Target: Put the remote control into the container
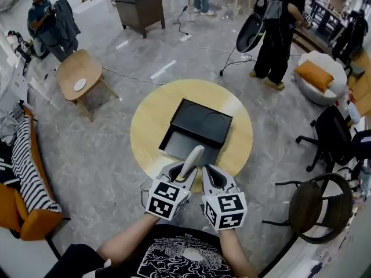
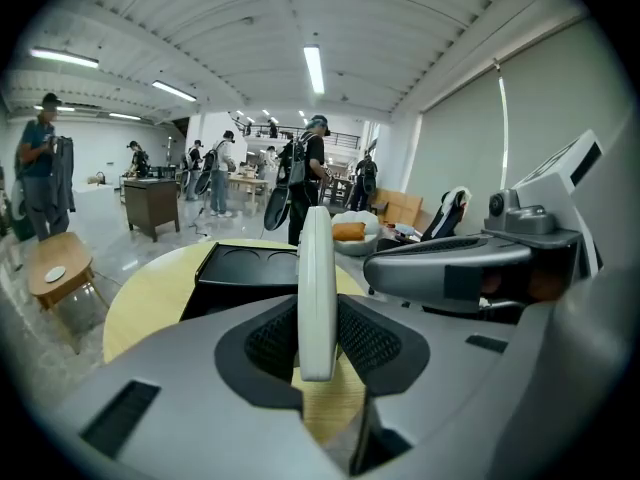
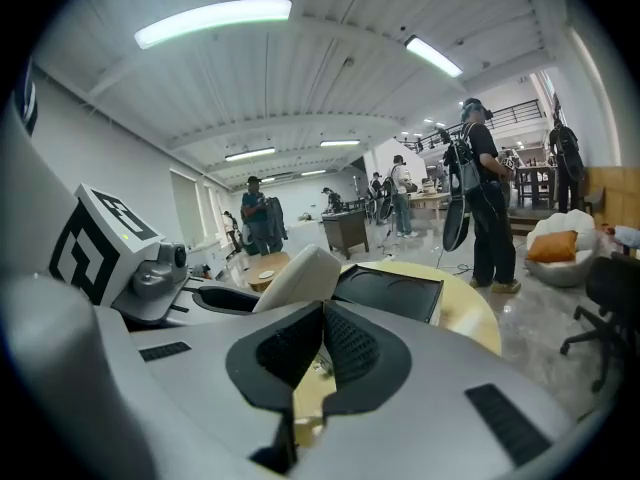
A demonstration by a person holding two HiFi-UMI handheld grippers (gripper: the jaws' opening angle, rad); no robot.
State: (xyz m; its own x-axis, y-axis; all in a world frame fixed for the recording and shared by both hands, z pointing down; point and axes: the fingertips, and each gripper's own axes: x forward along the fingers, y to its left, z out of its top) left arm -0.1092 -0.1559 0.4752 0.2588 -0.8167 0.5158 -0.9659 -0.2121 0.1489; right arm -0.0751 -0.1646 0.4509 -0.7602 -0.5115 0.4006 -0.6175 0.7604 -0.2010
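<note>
A pale grey remote control (image 1: 192, 160) stands on edge between the pads of my left gripper (image 1: 184, 175), which is shut on its lower end. In the left gripper view the remote (image 2: 317, 288) rises upright from the jaws. The black container (image 1: 197, 129) lies with its top off on the round wooden table (image 1: 149, 116), just beyond the remote's tip. My right gripper (image 1: 207, 177) hangs right beside the left one, its jaws shut with nothing between them (image 3: 322, 340). In the right gripper view the remote (image 3: 300, 273) and the container (image 3: 390, 290) lie ahead.
A small wooden side table (image 1: 78, 74) stands at the left, with a dark cabinet (image 1: 140, 9) behind it. At the right are a dark stool (image 1: 313, 207) and an office chair (image 1: 331, 133). Several people stand on the floor farther off.
</note>
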